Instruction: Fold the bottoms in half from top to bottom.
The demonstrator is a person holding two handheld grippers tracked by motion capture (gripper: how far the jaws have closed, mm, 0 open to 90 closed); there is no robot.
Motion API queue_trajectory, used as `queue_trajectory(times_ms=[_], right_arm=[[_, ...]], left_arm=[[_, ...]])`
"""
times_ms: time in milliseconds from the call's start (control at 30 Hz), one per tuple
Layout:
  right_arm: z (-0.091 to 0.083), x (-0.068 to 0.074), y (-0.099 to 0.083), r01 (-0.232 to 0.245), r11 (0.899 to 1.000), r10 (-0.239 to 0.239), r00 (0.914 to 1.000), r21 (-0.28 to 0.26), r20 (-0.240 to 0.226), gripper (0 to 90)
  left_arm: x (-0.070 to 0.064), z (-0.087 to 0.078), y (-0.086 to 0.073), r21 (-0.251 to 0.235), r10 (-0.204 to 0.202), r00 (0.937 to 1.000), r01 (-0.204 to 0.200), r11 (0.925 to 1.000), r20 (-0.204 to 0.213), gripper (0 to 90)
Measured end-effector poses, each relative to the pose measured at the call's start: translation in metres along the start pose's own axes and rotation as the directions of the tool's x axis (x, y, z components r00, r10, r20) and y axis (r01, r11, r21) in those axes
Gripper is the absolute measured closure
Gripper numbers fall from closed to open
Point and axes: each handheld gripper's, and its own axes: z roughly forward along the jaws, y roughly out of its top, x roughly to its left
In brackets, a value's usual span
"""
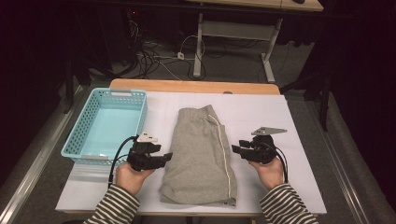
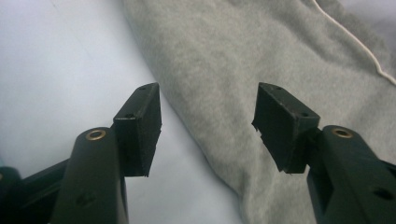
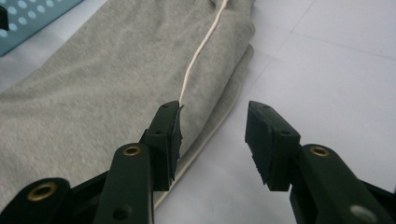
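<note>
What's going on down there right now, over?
Left tongs open at shorts' left edge. Right tongs open at the right edge. Grey shorts folded flat, not gripped. Basket off left, nothing blocking.

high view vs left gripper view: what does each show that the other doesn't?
High view alone: the teal basket left of the grey shorts, the right gripper at their right edge, striped sleeves, and a desk frame beyond.

Left gripper view alone: the pads close up, jaws apart, straddling the shorts' edge.

Both: the shorts with their white side stripe, the white table cover, the left gripper.
</note>
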Motion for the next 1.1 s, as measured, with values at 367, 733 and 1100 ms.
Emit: queue_trajectory(times_ms=[367,733,1100], right_arm=[[0.023,-0.006,0.026,0.011,1.0,-0.011,0.9998,0.026,0.018,56.5],[0.045,-0.003,0.062,0.072,0.997,-0.074,0.9969,0.041,0.028,54.7],[0.088,-0.015,0.083,0.047,0.989,-0.055,0.9973,0.14,0.049,51.1]], left_arm=[[0.011,0.029,0.03,0.084,-0.014,0.9993,0.017,0.9963,-0.034,43.3],[0.023,0.055,0.042,0.116,-0.027,0.9978,0.034,0.9926,-0.061,43.1],[0.026,0.083,0.075,0.145,-0.079,0.9933,0.091,0.9853,-0.084,42.5]])
